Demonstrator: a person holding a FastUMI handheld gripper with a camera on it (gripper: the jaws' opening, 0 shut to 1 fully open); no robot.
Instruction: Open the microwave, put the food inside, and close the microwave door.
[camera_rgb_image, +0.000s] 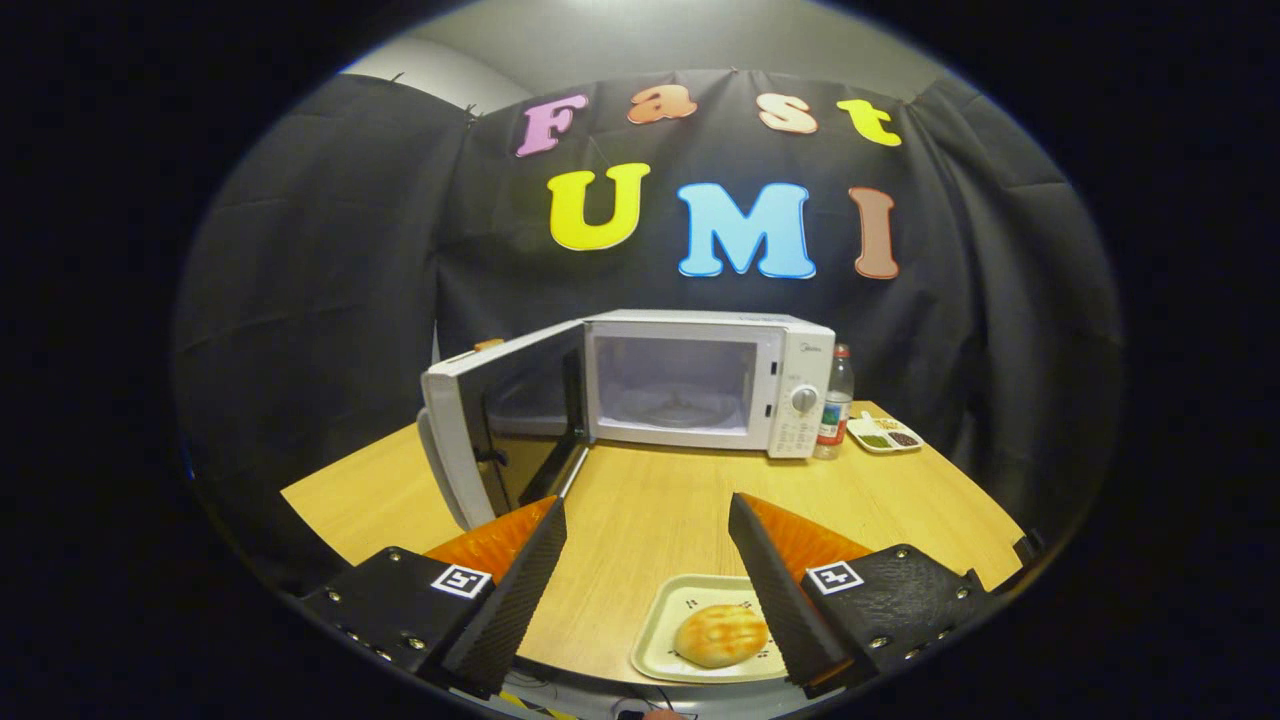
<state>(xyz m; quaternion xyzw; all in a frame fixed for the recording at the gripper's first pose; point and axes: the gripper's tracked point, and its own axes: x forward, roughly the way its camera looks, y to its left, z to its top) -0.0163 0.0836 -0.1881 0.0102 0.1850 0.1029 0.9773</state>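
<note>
A white microwave (705, 385) stands at the back of the wooden table (650, 505), its door (500, 425) swung wide open to the left. The cavity with its glass turntable (672, 405) is bare. A golden bun (722, 635) lies on a pale square tray (668, 620) at the table's near edge, below and between my fingers, closer to the right one. My gripper (648, 512) hangs open above the table with nothing between its fingers, well short of the microwave.
A plastic bottle with a red cap (834, 403) stands just right of the microwave. Beside it lies a small divided dish (884, 434) with condiments. The open door reaches out over the table's left part.
</note>
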